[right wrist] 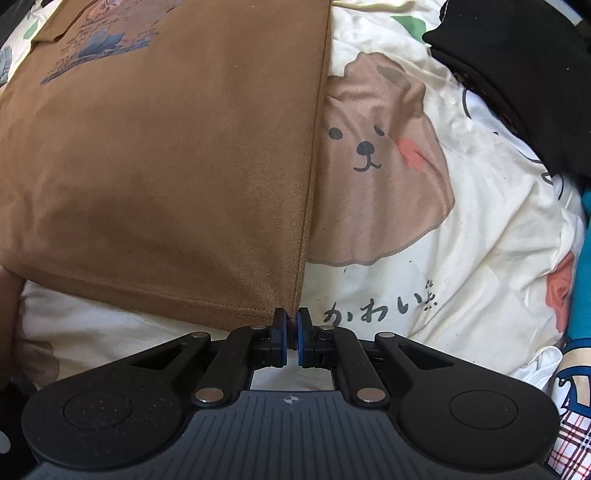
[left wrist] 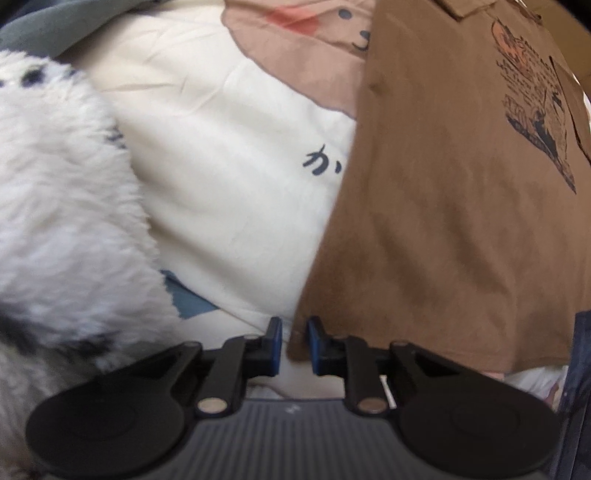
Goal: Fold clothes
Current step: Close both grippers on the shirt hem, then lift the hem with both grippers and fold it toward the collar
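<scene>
A brown T-shirt (left wrist: 443, 221) with a dark printed graphic lies flat on a cream bedcover (left wrist: 229, 166) printed with bears. In the left wrist view, my left gripper (left wrist: 295, 343) stands at the shirt's near left corner. Its jaws are a narrow gap apart; the corner's edge lies between them against the right pad, and the left pad stands clear of it. In the right wrist view, the brown T-shirt (right wrist: 166, 166) fills the left half. My right gripper (right wrist: 291, 332) is shut on its near right hem corner, pointing straight down at the cream bedcover (right wrist: 461, 240).
A white fluffy garment (left wrist: 62, 221) with dark spots lies close on the left of my left gripper, with grey cloth (left wrist: 55, 26) behind it. A black garment (right wrist: 517, 74) lies at the far right, with teal fabric (right wrist: 585, 277) and plaid cloth (right wrist: 572, 435) along the right edge.
</scene>
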`<state>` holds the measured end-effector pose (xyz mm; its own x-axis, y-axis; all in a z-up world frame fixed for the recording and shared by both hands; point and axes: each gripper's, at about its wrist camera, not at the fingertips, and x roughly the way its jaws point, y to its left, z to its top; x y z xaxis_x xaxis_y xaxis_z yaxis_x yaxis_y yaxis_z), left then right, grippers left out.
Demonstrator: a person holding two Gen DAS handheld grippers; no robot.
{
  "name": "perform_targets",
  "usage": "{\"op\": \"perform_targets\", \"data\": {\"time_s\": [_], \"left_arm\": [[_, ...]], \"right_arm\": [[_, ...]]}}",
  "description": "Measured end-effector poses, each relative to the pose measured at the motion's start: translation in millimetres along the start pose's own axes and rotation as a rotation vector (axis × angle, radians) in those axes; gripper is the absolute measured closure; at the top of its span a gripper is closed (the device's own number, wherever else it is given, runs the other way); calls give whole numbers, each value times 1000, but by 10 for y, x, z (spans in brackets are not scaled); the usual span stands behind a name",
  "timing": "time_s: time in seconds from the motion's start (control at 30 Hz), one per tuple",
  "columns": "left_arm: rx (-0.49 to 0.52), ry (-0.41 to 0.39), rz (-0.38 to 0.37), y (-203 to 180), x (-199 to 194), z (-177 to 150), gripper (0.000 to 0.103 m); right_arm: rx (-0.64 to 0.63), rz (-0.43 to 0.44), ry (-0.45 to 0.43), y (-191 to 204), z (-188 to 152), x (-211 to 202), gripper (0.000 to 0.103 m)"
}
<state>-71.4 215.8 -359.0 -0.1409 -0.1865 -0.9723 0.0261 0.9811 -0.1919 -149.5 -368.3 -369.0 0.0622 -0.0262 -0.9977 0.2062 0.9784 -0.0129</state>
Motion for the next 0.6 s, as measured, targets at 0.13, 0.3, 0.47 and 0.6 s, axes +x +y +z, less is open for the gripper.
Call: {"op": "perform_targets", "data": {"time_s": [0.13,0.3,0.47,0.6], "left_arm": [[8,5,4,-45,88,-55,87],[10,3,9,-68,26,-94,97],[-30,-27,-29,9,-204,-132,98],[-39,-62,-66,53,-449,-166,98]], "right_arm": [[17,10,3,-21,-17,5,100],[29,42,10,-54,-36,-62,101],[64,63,15,-127,1,-154,101],[87,71,13,-178,26,-219,101]]}}
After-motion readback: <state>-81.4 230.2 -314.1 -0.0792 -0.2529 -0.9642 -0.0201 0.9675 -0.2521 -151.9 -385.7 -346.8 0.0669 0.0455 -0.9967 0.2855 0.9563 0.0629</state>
